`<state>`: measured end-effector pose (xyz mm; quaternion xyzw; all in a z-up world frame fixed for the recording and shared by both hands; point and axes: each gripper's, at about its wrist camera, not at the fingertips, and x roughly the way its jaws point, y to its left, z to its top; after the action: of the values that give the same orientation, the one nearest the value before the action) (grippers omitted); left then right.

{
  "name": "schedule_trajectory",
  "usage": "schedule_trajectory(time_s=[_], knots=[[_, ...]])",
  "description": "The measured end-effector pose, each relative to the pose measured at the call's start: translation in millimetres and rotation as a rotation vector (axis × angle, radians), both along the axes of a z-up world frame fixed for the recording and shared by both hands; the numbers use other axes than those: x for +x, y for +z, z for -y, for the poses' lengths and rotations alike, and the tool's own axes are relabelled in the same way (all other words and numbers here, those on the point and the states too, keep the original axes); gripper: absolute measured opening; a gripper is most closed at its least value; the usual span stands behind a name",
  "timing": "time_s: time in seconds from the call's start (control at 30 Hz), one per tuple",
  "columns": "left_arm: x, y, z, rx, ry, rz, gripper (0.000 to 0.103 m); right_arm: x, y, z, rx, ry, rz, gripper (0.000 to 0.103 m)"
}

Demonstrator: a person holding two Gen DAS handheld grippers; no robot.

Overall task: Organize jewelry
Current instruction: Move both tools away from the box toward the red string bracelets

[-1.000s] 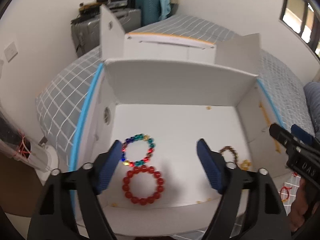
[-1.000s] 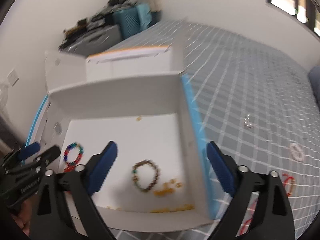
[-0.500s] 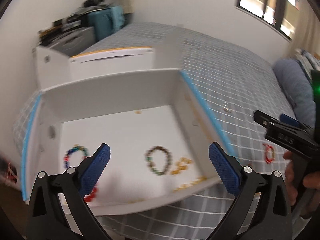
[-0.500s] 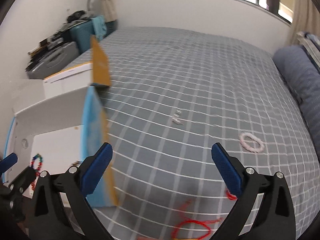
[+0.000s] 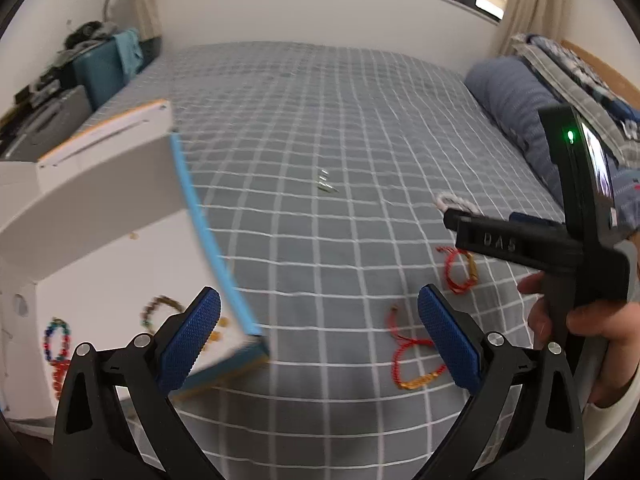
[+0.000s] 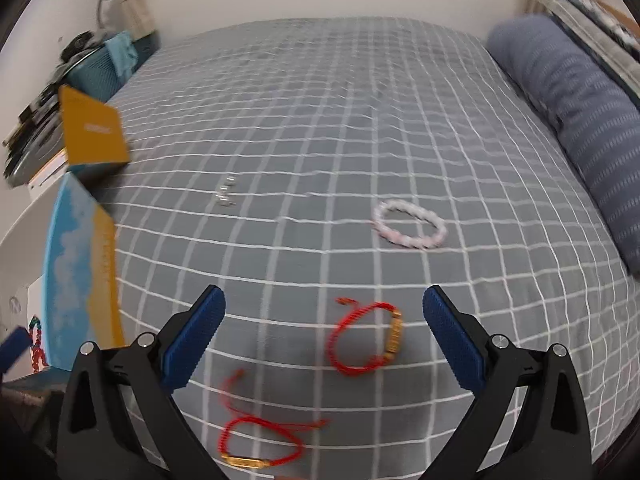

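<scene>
both tongs, left (image 5: pixel 318 332) and right (image 6: pixel 324 330), spread wide and empty above the red cord bracelets (image 6: pixel 362 338)

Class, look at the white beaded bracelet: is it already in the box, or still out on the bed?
Out. The white beaded bracelet lies flat on the checked bedspread, well apart from the box, untouched.

blurred: white box (image 5: pixel 100 248) and its bracelets | small silver items (image 6: pixel 225 196) too small to tell
</scene>
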<state>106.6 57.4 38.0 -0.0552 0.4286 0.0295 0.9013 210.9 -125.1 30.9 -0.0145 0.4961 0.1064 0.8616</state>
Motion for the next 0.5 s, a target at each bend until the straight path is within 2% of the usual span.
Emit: schedule_trajectory(time_s=[0.2,0.33,0.5], knots=[[9,-22,36,-0.013,-0.072,-0.045,0.097,4,-15,22,-0.007,-0.016,-0.046,0.095],[10,-40,61,0.009,-0.141,-0.070,0.097,9,-26,38,0.021,-0.024,-0.075,0.092],[12,-63,66,-0.013,-0.161,-0.121,0.097,12,-38,47,0.031,-0.023,-0.110,0.088]])
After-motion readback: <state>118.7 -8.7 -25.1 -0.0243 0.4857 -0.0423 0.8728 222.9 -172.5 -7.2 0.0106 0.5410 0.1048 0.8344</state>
